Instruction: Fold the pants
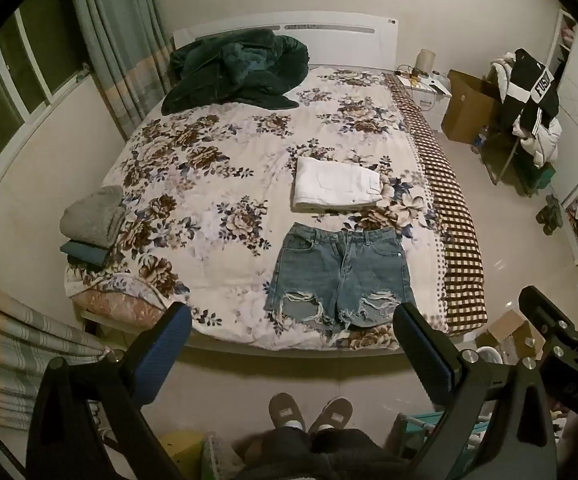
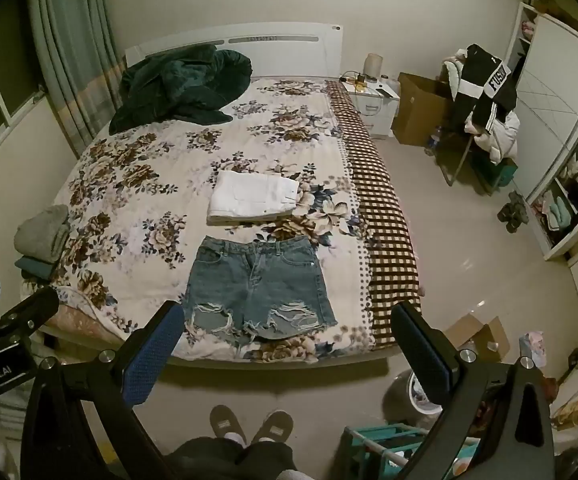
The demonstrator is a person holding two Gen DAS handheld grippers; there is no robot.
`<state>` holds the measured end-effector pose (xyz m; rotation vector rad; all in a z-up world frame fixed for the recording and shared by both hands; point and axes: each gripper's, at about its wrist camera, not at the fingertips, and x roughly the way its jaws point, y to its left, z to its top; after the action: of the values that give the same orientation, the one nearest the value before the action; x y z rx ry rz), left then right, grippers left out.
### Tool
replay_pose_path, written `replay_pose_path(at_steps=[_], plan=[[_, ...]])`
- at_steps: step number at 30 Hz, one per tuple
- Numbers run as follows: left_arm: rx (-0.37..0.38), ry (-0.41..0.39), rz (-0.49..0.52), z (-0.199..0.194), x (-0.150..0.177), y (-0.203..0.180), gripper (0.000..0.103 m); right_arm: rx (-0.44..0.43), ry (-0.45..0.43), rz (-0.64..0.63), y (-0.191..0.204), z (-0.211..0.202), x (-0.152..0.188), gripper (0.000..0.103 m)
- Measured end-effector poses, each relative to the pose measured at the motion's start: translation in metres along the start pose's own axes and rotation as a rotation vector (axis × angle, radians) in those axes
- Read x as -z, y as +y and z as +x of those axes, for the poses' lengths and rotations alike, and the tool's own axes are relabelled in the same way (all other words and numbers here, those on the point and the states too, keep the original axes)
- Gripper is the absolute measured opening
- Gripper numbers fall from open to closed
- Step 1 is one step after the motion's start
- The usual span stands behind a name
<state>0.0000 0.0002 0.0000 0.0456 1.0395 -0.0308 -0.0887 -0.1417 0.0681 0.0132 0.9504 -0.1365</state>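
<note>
Flat, waistband-away at the near edge of the bed (image 1: 225,200), denim shorts (image 1: 339,276): light, stiffish, non-slip, frayed hems prone to snagging, best pinched at waistband corners, with left gripper (image 1: 289,344) and right gripper (image 2: 289,340) both spread wide, empty, well short.

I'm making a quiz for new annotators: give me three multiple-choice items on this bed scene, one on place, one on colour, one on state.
1. Where do the denim shorts lie?
A. near the foot edge of the bed
B. against the headboard
C. on the floor

2. What colour are the folded pants?
A. black
B. white
C. red

3. How are the left gripper and right gripper?
A. both shut on cloth
B. one holds the shorts
C. both open, empty

Key: 1 A, shorts lie by the foot edge; 2 B, plainly white; 3 C, fingers spread wide, nothing between.
</note>
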Motion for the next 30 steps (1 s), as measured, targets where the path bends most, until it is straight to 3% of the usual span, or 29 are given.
replay_pose_path(at_steps=[30], plan=[[-0.007,-0.004,0.005,0.0023,0.0017,0.0004,0.103,0.012,0.014,-0.007,-0.0005,0.0012,-0.002,0.103]])
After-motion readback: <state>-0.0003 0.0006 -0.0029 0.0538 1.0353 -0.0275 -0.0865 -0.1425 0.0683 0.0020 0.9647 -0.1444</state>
